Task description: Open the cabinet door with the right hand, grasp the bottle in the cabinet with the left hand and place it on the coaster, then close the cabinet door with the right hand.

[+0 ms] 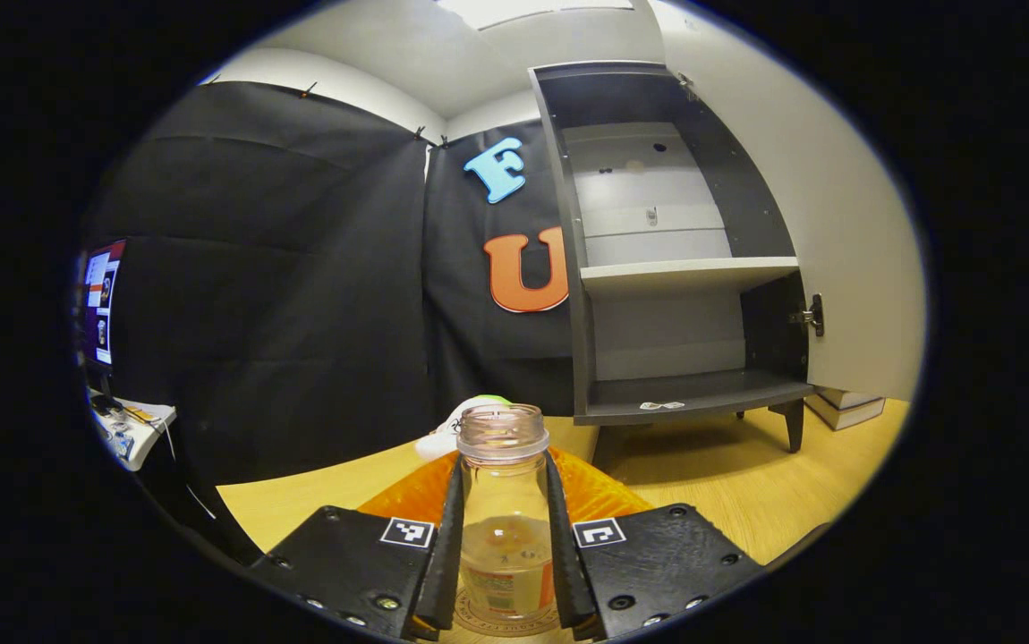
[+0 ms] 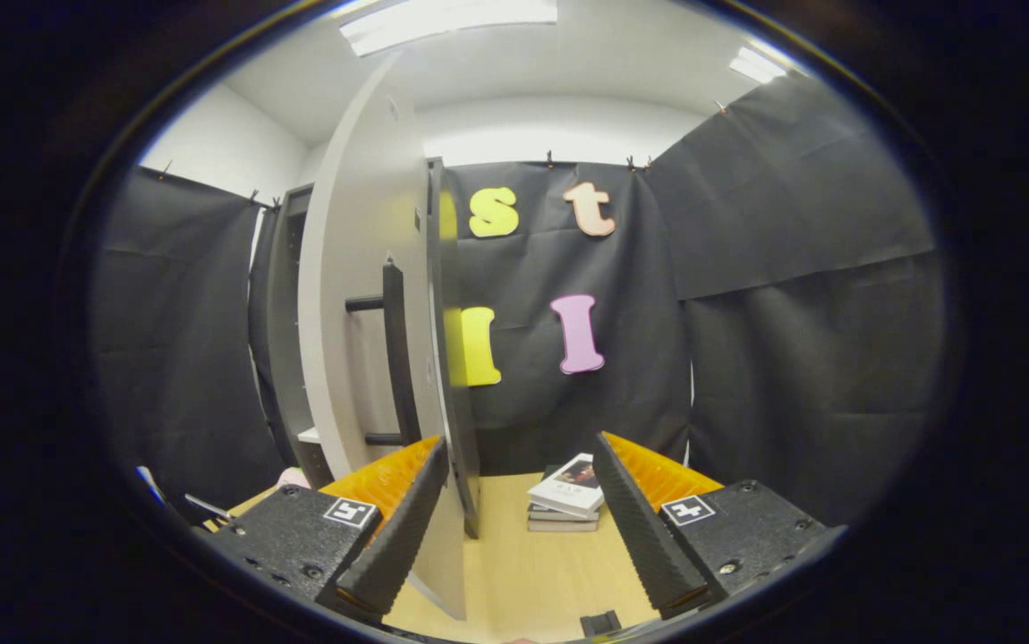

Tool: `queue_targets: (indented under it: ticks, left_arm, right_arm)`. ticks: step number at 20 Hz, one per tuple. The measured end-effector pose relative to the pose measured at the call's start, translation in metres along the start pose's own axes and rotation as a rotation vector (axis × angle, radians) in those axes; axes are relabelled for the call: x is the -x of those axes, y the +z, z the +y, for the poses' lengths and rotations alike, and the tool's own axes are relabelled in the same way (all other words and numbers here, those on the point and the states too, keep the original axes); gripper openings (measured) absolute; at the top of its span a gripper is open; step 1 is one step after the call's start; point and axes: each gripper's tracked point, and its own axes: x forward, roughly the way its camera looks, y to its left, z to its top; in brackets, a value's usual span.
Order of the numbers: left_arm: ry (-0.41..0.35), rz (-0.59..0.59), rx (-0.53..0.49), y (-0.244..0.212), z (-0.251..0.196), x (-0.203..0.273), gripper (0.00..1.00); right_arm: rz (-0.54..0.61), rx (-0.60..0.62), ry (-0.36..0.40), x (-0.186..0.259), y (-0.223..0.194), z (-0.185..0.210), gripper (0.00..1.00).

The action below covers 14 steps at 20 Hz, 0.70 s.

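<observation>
Left gripper view: tongs [image 1: 503, 546] around bottle [image 1: 504, 519]

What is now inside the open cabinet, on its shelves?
The cabinet shelves look bare except a small marker on the bottom shelf. The bottle sits outside, in the left claw. Its left wall hides some corners.

One bottle [image 1: 504, 519] is standing on one coaster [image 1: 505, 622]. One cabinet [image 1: 676, 250], holding one shelf [image 1: 689, 273], is showing one open door [image 2: 362, 295] with one handle [image 2: 394, 353]. Three books [image 2: 566, 499] are lying stacked on one desk [image 2: 523, 572].
</observation>
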Motion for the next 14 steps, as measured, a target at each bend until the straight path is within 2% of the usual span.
queue_targets:
  ticks: [3, 7, 9, 10, 11, 14]
  left_arm:
    - [0.001, 0.014, 0.002, -0.003, -0.001, -0.001, 0.54]
    - [-0.028, 0.064, 0.018, -0.007, -0.002, 0.005, 0.58]
    - [-0.033, 0.08, 0.028, -0.003, 0.0, 0.01, 0.75]
    - [-0.033, 0.082, 0.034, -0.002, 0.001, 0.006, 0.84]
    - [-0.03, 0.081, 0.035, 0.004, 0.005, 0.008, 0.97]
    - [-0.022, 0.052, 0.042, 0.036, 0.015, 0.012, 0.97]
  right_arm:
    - [0.005, -0.002, 0.006, -0.001, -0.003, 0.0, 1.0]
    - [0.007, -0.014, 0.014, -0.005, -0.007, -0.002, 0.98]
    - [0.007, -0.027, 0.02, -0.007, -0.01, -0.003, 1.0]
    - [0.01, -0.031, 0.022, -0.008, -0.013, -0.003, 0.98]
    - [0.013, -0.03, 0.023, -0.009, -0.016, -0.004, 0.98]
    - [0.02, -0.029, 0.018, -0.01, -0.023, -0.009, 0.98]
